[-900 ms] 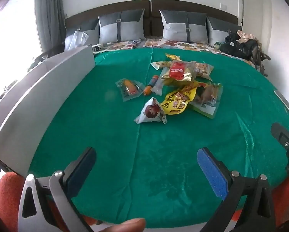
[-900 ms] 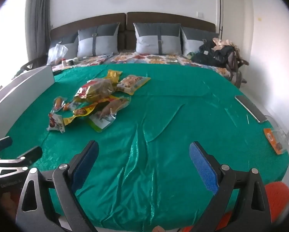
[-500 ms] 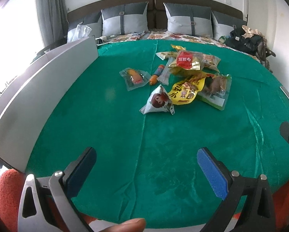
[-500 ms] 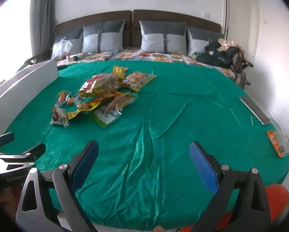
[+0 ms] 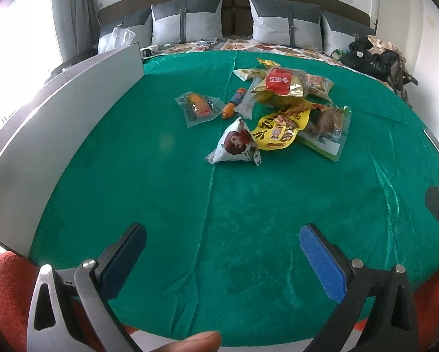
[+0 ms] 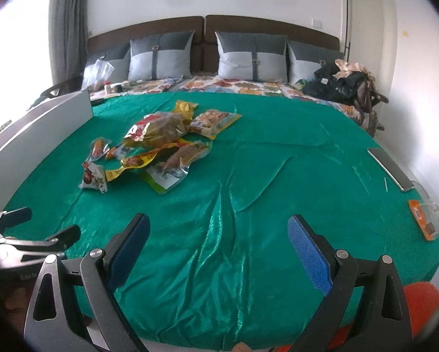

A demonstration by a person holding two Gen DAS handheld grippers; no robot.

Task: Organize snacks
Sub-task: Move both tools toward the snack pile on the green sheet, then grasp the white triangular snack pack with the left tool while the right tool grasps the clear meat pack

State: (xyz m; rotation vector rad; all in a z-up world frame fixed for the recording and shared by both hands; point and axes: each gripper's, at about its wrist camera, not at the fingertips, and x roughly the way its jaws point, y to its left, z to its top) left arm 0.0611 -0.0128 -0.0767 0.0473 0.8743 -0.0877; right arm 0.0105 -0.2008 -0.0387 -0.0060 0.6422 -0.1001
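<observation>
Snacks [image 5: 281, 108] heaped in a loose pile on the green cloth [image 5: 219, 220], toward the far-left part of the bed, well short of the pillows [image 6: 160, 55]. Nearest the front edge: a small white packet with a cartoon monkey face [image 5: 237, 145], touching a yellow bag [image 5: 281, 130]. Right of that, a clear pouch with something brown inside and a green border [image 5: 328, 129]. Behind them a gold bag with a red label [image 5: 281, 83], sitting on top of a flatter orange-and-yellow pack [image 5: 317, 83]. Off to the left of the pile, lying apart: a clear sausage packet [image 5: 199, 108] and a small orange sausage stick [image 5: 234, 102] just beside it.

Left gripper [image 5: 222, 252] low over the near edge of the cloth, blue pads spread wide, nothing between them (a thumb tip pokes in at the bottom). Right gripper [image 6: 218, 240] also wide open and empty, over wrinkled cloth near the front edge, well apart from the pile.

Along the left edge, a long white panel [image 5: 58, 135] standing upright. Along the right edge, a flat phone-like slab [image 6: 391, 168] and an orange item in clear plastic [image 6: 425, 218] near the front-right corner. Dark pile of bags or clothes [image 6: 339, 85] at the far-right corner.
</observation>
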